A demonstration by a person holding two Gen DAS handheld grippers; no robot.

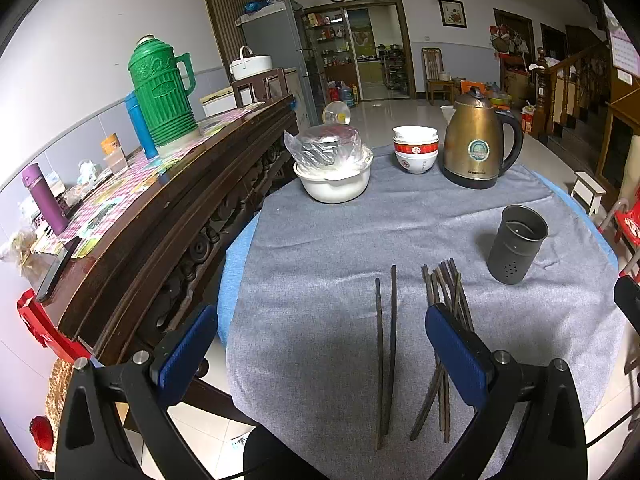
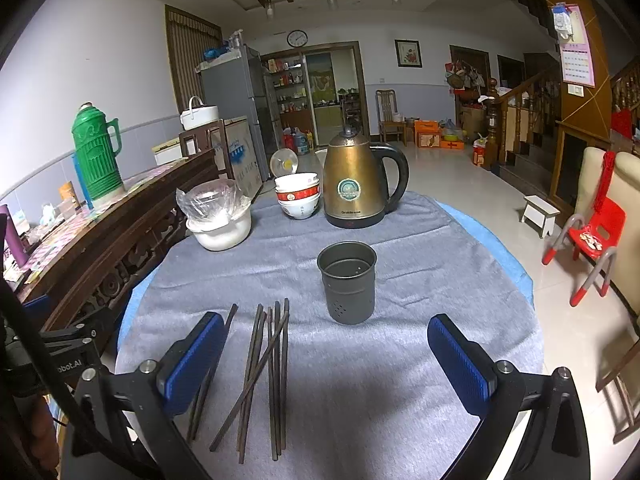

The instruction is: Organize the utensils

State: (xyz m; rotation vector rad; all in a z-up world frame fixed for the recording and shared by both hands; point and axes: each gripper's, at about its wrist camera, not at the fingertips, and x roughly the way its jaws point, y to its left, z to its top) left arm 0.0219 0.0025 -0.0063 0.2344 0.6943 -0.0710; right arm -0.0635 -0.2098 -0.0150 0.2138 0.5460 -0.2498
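Note:
Dark wooden chopsticks lie on the grey cloth. A pair of chopsticks point(image 1: 386, 356) lies between the wide-apart fingers of my left gripper point(image 1: 322, 344), which hovers open above them. A loose bundle of chopsticks point(image 1: 446, 300) point(image 2: 268, 368) lies just to the right, partly behind the left gripper's right finger. A dark metal utensil cup point(image 1: 517, 244) point(image 2: 347, 282) stands upright and empty beyond the bundle. My right gripper point(image 2: 326, 354) is open above the cloth, with the bundle inside its left finger and the cup ahead.
At the back of the round table point(image 2: 516, 256) stand a brass kettle point(image 1: 478, 146) point(image 2: 356, 184), stacked bowls point(image 1: 415, 149) point(image 2: 298, 196) and a white pot with a plastic-wrapped container point(image 1: 334, 168) point(image 2: 218, 216). A dark wooden sideboard point(image 1: 168, 216) with a green thermos point(image 1: 162, 92) runs along the left. A red chair point(image 2: 596, 236) stands right.

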